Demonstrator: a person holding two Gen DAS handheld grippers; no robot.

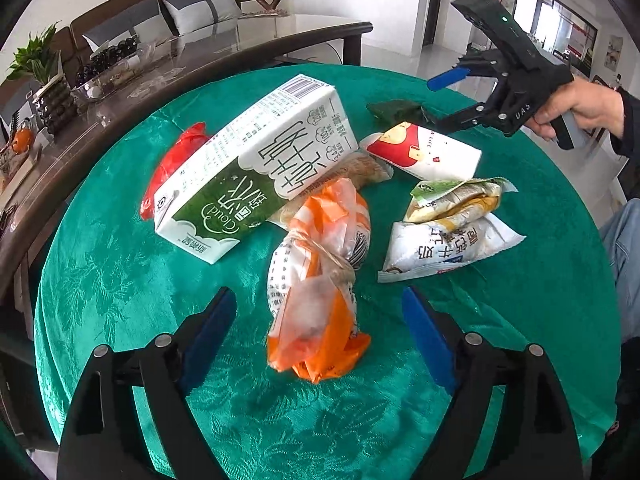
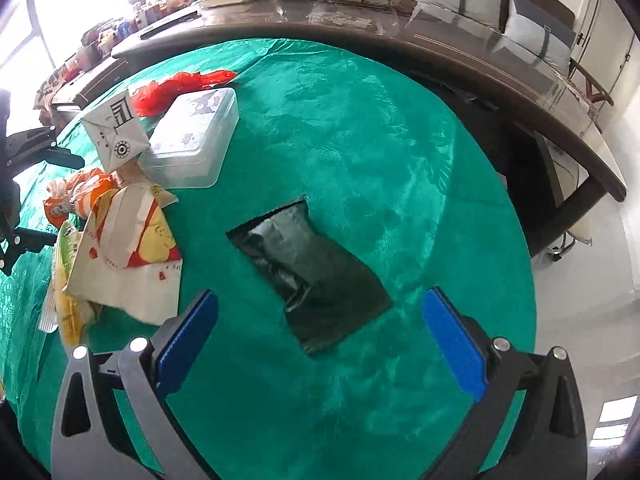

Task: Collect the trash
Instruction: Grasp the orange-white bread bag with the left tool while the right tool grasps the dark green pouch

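An orange plastic bag [image 1: 320, 312], knotted in the middle, lies on the green tablecloth [image 1: 120, 280]. My left gripper [image 1: 317, 294] is open, a blue pad on either side of the bag and neither touching it. Behind the bag lie a white-and-green milk carton [image 1: 256, 168], a red bag [image 1: 176, 160] and several snack wrappers [image 1: 440, 240]. At the far right a hand holds my right gripper [image 1: 440, 100], which is open. In the right wrist view that gripper [image 2: 320, 296] is open over a flat dark green packet [image 2: 308, 264]; the pads are clear of it.
A clear plastic box [image 2: 192, 140] sits beside the carton [image 2: 116, 132]. A long brown glass-topped table [image 1: 200, 52] with a fruit bowl and a potted plant [image 1: 36, 60] curves behind the round table. A sofa with cushions stands beyond. A leg in jeans [image 1: 624, 248] is at the right edge.
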